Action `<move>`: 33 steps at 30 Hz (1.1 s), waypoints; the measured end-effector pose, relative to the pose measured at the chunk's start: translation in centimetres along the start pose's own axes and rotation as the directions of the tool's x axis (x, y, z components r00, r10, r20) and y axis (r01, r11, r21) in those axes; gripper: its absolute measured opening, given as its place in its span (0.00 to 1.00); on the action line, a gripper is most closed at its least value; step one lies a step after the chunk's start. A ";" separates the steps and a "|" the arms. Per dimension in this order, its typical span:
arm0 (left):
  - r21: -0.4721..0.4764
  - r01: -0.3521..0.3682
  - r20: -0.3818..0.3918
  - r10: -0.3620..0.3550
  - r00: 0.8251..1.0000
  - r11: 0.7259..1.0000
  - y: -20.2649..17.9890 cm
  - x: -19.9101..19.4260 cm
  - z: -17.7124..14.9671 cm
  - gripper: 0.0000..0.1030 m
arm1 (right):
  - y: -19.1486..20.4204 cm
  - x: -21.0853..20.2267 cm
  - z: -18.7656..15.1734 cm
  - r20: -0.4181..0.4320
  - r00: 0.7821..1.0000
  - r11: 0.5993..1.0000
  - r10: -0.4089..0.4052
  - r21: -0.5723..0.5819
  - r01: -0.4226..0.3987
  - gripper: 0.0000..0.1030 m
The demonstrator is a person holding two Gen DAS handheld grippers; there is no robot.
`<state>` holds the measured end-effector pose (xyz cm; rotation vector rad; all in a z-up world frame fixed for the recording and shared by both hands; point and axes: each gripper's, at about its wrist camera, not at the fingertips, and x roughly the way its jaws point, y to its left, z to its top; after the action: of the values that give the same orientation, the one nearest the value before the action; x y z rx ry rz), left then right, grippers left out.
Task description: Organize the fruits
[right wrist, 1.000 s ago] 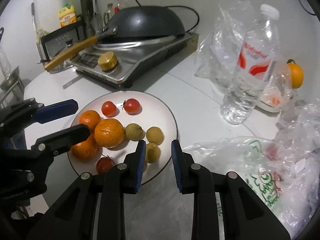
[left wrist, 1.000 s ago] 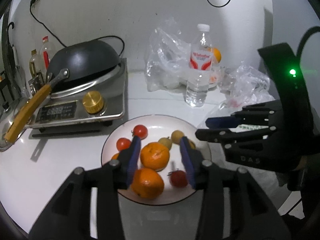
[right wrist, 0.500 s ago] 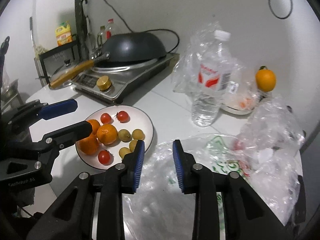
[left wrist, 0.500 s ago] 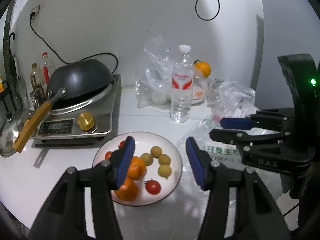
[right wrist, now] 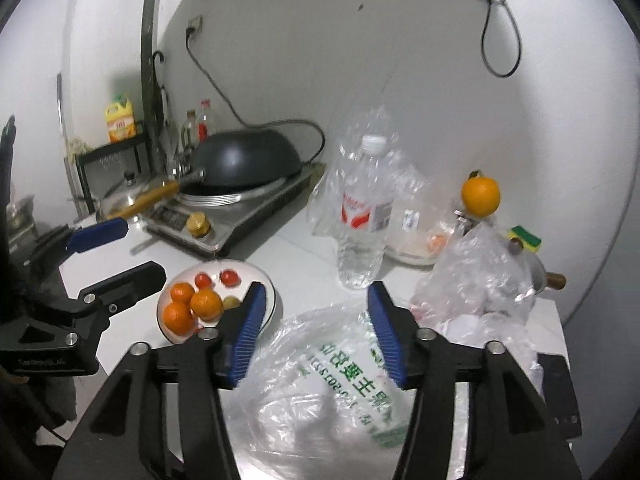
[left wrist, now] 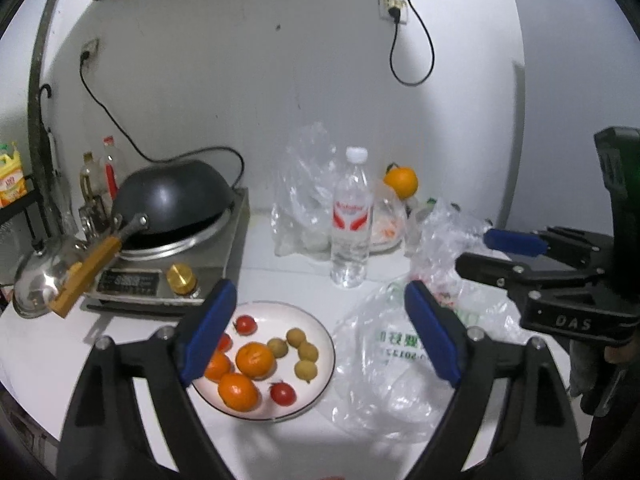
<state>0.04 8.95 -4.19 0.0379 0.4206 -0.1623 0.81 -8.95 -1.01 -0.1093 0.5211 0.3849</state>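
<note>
Nearest to me, my left gripper (left wrist: 316,330) hangs above the counter with its blue-padded jaws spread wide and nothing between them. My right gripper (right wrist: 314,334) is likewise parted wide and empty, poised over the crumpled clear plastic bag with green printing (right wrist: 340,368) that lies flat on the white countertop (left wrist: 40,344).

Just beyond the left gripper's tips sits the round white plate (left wrist: 326,354), carrying three orange tangerines (left wrist: 255,359), small red cherry tomatoes (left wrist: 283,393) and a cluster of little tan longan-like fruits (left wrist: 307,351). The plate lies below and slightly left of the left gripper's centre line; seen from the right wrist it sits well off to the left, partly hidden behind that gripper's left finger. So I judge the left hand to be the nearer one for anything on the plate, and the right hand the nearer one for the bag. The fruits are round, so no long axis matters; the bag's printed length runs roughly away from me, toward the back wall.

Further back stands a clear plastic water bottle with a red label (left wrist: 350,220), upright, between the plate and more crumpled clear bags. Behind it a lone orange with a stem (right wrist: 481,196) perches high, well apart from the plate. At the far left, a black wok with a wooden handle (left wrist: 172,196) rests on a steel induction cooker (left wrist: 224,252).
</note>
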 end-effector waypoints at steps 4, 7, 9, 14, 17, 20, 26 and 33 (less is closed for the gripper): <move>0.001 -0.044 0.059 0.044 0.997 0.999 -0.7 -1.4 1.1 0.95 | -0.6 -1.8 0.9 0.055 0.998 1.000 -0.011 -0.002 0.011 0.67; -0.001 -0.081 0.095 0.081 0.992 0.997 -1.1 -2.4 2.0 0.95 | -1.0 -3.0 1.6 0.083 0.996 1.000 -0.018 -0.004 0.018 0.68; 0.012 -0.118 0.119 0.116 0.986 0.993 -1.7 -3.0 2.4 0.96 | -1.3 -3.9 2.1 0.103 0.995 1.000 -0.018 0.002 0.018 0.68; 0.040 -0.129 0.142 0.122 0.982 0.991 -2.7 -4.0 3.4 0.96 | -1.8 -5.5 3.2 0.149 0.988 1.000 -0.028 0.009 0.027 0.68; 0.045 -0.132 0.166 0.123 0.978 0.990 -3.2 -4.7 4.2 0.96 | -2.1 -6.5 3.8 0.176 0.984 1.000 -0.029 0.012 0.028 0.68; 0.041 -0.135 0.189 0.124 0.974 0.990 -3.5 -5.2 5.0 0.96 | -2.3 -7.0 4.3 0.191 0.981 0.999 -0.033 0.010 0.032 0.68; 0.047 -0.143 0.220 0.130 0.967 0.989 -4.0 -6.0 6.1 0.96 | -2.7 -7.5 4.8 0.215 0.976 0.999 -0.032 0.013 0.030 0.68; 0.043 -0.147 0.238 0.133 0.962 0.988 -4.4 -6.3 6.7 0.96 | -3.1 -7.4 5.0 0.221 0.975 1.000 -0.029 0.015 0.026 0.68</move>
<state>-3.67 5.13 4.45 0.1067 0.1760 -0.0387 -1.58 -13.24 7.03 -0.0607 0.3010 0.3616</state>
